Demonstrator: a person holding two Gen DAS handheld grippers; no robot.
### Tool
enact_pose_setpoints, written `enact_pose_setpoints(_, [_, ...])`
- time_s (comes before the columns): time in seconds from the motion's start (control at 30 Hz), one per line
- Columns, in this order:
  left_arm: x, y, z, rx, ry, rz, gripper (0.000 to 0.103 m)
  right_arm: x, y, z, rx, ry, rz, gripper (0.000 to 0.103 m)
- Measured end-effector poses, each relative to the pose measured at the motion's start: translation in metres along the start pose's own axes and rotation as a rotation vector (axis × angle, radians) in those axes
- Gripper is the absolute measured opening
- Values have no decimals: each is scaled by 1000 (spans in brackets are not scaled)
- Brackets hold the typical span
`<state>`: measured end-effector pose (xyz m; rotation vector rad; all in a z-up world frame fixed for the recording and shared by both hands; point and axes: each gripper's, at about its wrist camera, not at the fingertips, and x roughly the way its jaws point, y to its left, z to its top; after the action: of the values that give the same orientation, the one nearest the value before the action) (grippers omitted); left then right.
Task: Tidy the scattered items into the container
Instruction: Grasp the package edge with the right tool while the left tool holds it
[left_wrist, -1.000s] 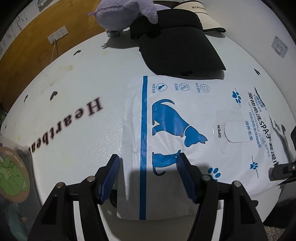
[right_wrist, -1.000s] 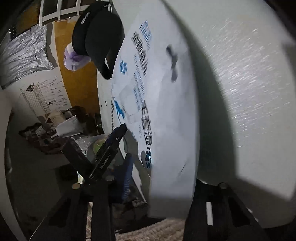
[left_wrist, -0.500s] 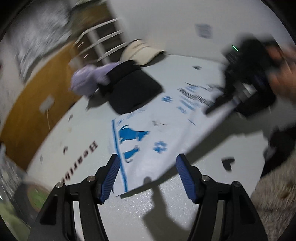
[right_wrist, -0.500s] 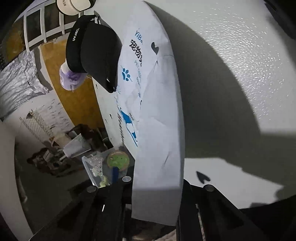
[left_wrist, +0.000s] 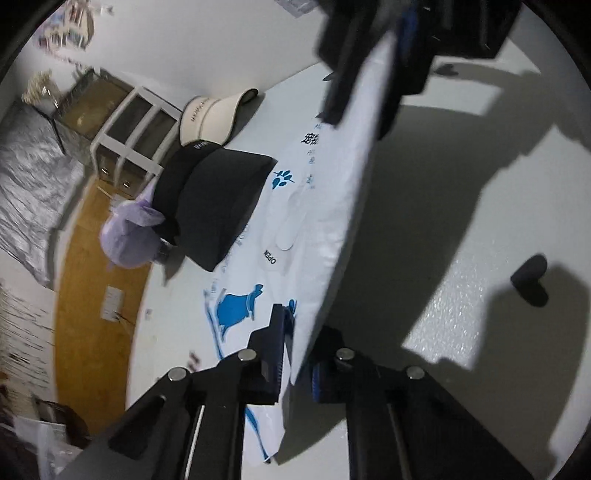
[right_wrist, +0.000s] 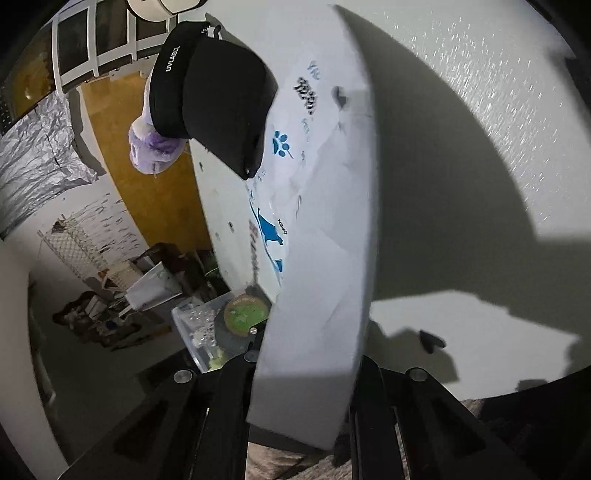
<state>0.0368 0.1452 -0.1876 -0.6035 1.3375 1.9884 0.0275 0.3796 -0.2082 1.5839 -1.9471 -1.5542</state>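
Note:
A large white pack of pet wipes with blue animal prints (left_wrist: 317, 206) is lifted on edge above the white table (left_wrist: 461, 258). My left gripper (left_wrist: 297, 354) is shut on its near end. My right gripper (right_wrist: 306, 376) is shut on the other end of the pack (right_wrist: 325, 258), and shows at the top of the left wrist view. A clear plastic container (right_wrist: 201, 330) holding a round green item (right_wrist: 245, 315) stands off the table's edge in the right wrist view.
A black visor cap (left_wrist: 218, 199) lies on the table beside a purple plush toy (left_wrist: 129, 236) and a cream visor (left_wrist: 210, 118). The black cap (right_wrist: 218, 99) and the plush (right_wrist: 153, 147) also show in the right wrist view. Small black hearts (left_wrist: 530, 278) mark the table.
My left gripper was open over the flat pack; it has since shut on the pack's end. The pack has been tipped up on edge and lifted by both grippers.

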Motion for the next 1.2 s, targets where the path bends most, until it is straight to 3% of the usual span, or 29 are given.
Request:
enact_pose_setpoints(0.17, [6, 18, 9, -129, 13, -83, 10, -9, -7, 6, 27, -75, -25, 17])
enact_pose_setpoints(0.2, [8, 20, 10, -164, 22, -98, 10, -12, -9, 7, 40, -102, -33, 34])
enact_pose_setpoints(0.23, [9, 23, 11, -199, 30, -113, 10, -16, -10, 9, 47, -129, -37, 65])
enact_pose_setpoints(0.27, [11, 26, 11, -236, 40, -131, 10, -20, -11, 12, 53, -156, -45, 79])
enact_pose_setpoints(0.37, [11, 27, 10, -299, 52, -158, 10, -24, -8, 22, 34, -188, -23, 82])
enact_pose_setpoints(0.47, [10, 29, 11, -336, 63, -183, 10, -34, 10, 22, -90, -238, -117, 82])
enact_pose_setpoints(0.57, [10, 39, 14, -377, 65, -214, 10, -50, 47, 1, -429, -323, -361, 82])
enact_pose_setpoints(0.6, [9, 42, 15, -388, 65, -225, 10, -54, 61, -16, -596, -367, -464, 82])
enact_pose_setpoints(0.7, [7, 49, 19, -410, 56, -245, 10, -54, 84, -61, -985, -412, -635, 82])
enact_pose_setpoints(0.83, [5, 58, 26, -428, 42, -260, 10, -34, 91, -112, -1427, -391, -788, 82])
enact_pose_setpoints(1.03, [7, 67, 27, -445, 37, -274, 10, 34, 34, -148, -2112, -313, -1191, 82])
enact_pose_setpoints(1.17, [9, 67, 26, -432, 33, -279, 10, 64, -9, -129, -2369, -221, -1362, 76])
enact_pose_setpoints(1.2, [9, 67, 26, -431, 32, -281, 10, 67, -11, -125, -2388, -208, -1376, 65])
